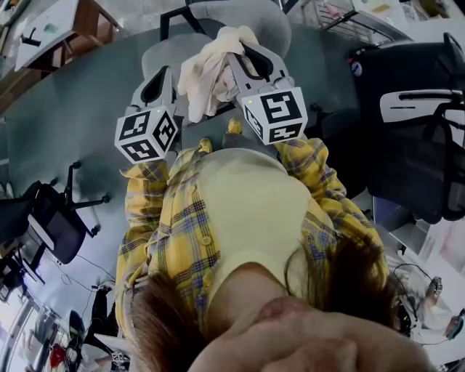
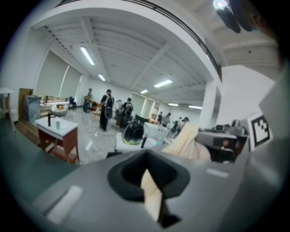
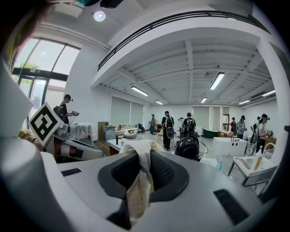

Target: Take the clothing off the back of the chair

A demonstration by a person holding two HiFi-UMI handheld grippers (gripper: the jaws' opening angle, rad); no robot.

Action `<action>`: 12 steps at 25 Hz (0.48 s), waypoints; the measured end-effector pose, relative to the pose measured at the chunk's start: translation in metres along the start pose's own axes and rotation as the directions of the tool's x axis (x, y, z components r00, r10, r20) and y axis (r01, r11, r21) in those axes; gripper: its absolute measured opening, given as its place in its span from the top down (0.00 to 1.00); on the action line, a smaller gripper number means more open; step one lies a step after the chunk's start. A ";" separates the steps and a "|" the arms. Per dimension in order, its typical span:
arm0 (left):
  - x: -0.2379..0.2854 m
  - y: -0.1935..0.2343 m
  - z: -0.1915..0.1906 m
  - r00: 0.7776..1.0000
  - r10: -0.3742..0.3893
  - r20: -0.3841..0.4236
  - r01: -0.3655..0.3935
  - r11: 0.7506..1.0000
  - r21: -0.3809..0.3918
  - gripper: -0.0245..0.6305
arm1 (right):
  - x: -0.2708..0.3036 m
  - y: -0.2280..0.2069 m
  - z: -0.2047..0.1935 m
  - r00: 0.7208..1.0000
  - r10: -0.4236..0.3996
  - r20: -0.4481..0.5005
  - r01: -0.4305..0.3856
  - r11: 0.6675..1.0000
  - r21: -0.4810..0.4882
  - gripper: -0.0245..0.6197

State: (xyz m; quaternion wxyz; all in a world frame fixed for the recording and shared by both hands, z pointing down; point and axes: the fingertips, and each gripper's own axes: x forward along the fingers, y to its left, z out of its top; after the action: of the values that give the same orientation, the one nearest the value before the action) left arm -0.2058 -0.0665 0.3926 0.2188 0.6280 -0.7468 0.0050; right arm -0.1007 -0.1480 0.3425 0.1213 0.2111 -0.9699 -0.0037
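Observation:
A cream garment (image 1: pixel 207 73) hangs bunched between my two grippers, lifted in front of the grey chair (image 1: pixel 251 20). In the head view my right gripper (image 1: pixel 243 52) is shut on the garment's upper part. My left gripper (image 1: pixel 166 74) is at its left edge. The right gripper view shows the right gripper (image 3: pixel 138 174) with cream cloth (image 3: pixel 137 195) pinched between its jaws. In the left gripper view the left gripper (image 2: pixel 152 183) is shut on a narrow cream strip (image 2: pixel 151 192), and the rest of the garment (image 2: pixel 188 142) hangs to the right.
A black office chair (image 1: pixel 414 123) stands close at the right, another black chair (image 1: pixel 51 218) at the left. A wooden desk (image 1: pixel 69 29) is at the far left. Several people (image 3: pixel 188 124) stand far off, with white tables (image 2: pixel 56 129) around.

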 end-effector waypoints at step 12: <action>-0.006 0.008 0.006 0.999 0.023 0.031 -0.023 1.000 -0.005 0.96 | 0.004 0.006 -0.007 1.000 0.016 -0.011 -0.015 1.000 0.023 0.86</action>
State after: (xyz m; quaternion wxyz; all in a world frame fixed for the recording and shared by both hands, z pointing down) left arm -0.2148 -0.0606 0.3874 0.2085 0.6189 -0.7572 -0.0040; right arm -0.1045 -0.1440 0.3502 0.1244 0.2050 -0.9708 0.0098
